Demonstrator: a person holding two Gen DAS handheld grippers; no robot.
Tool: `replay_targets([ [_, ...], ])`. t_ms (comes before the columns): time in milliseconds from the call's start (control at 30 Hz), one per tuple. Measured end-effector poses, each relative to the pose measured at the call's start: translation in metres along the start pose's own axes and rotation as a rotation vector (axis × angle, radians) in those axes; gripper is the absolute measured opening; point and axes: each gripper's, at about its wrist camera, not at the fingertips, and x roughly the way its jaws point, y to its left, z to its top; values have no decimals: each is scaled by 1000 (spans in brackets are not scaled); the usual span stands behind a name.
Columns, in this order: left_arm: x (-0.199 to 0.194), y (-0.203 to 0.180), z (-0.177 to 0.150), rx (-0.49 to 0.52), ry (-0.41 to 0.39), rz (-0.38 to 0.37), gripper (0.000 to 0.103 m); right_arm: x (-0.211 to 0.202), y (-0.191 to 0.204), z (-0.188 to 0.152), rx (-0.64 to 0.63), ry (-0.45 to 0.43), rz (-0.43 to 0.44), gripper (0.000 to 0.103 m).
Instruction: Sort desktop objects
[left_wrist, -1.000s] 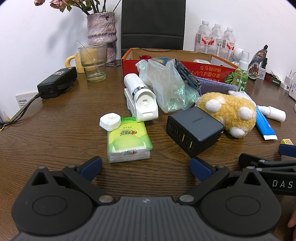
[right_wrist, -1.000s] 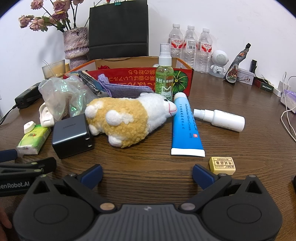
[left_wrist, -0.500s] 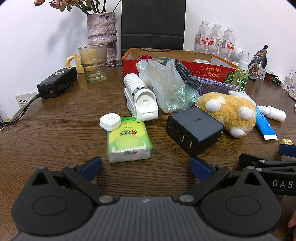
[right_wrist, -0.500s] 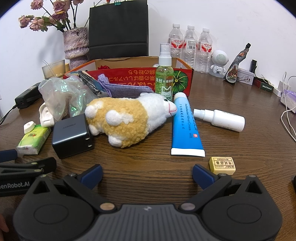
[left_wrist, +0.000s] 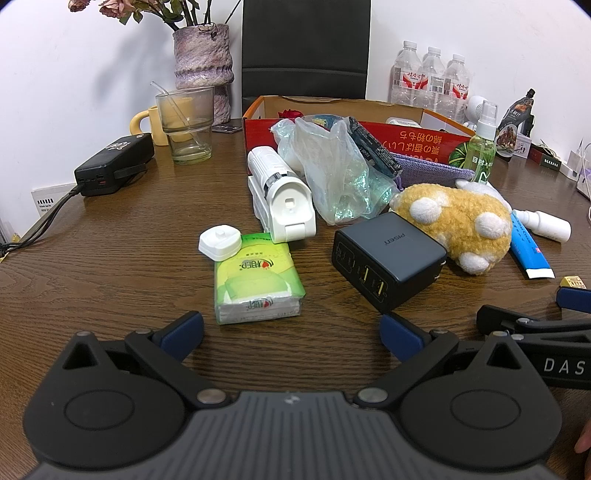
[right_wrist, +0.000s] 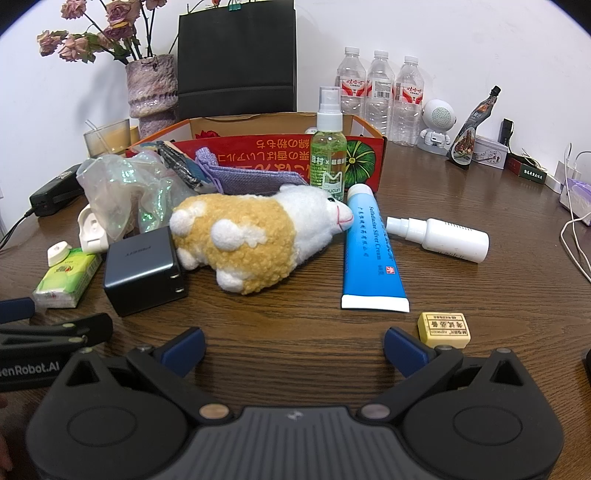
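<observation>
Clutter lies on a brown wooden table in front of a red cardboard box (left_wrist: 417, 138) (right_wrist: 280, 155). A green tissue pack (left_wrist: 256, 280) with a small white cap (left_wrist: 220, 243) on its far corner lies just ahead of my left gripper (left_wrist: 291, 334), which is open and empty. A dark charger block (left_wrist: 388, 258) (right_wrist: 142, 271), a yellow-and-white plush sheep (right_wrist: 255, 236), a blue cream tube (right_wrist: 373, 254), a white spray bottle (right_wrist: 439, 238) and a small yellow eraser (right_wrist: 444, 329) lie beyond my right gripper (right_wrist: 295, 349), open and empty.
A white device (left_wrist: 282, 199), a crumpled plastic bag (left_wrist: 332, 173), a purple pouch (right_wrist: 251, 179) and a green spray bottle (right_wrist: 328, 158) crowd the box front. A glass (left_wrist: 188, 125), power bank (left_wrist: 114, 164), vase (left_wrist: 203, 62) stand far left. Water bottles (right_wrist: 380, 92), white cables (right_wrist: 576, 229) sit right.
</observation>
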Motion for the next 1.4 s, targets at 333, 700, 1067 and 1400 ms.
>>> replay_targets([
  [333,0,0,0,0,-2,0,103,0,0,0,0,0,-1,103],
  [700,3,-35,34,13,-62,-183,103,-28,-36,2,42,-71,10,77],
  [1067,26,-49,24,194,-68,-95,81,-10,-49,24,28,-72,7,67],
  [1400,-3,-35,16,136,-58,-178,57,-3,-73,3,51,-53,-77,39],
])
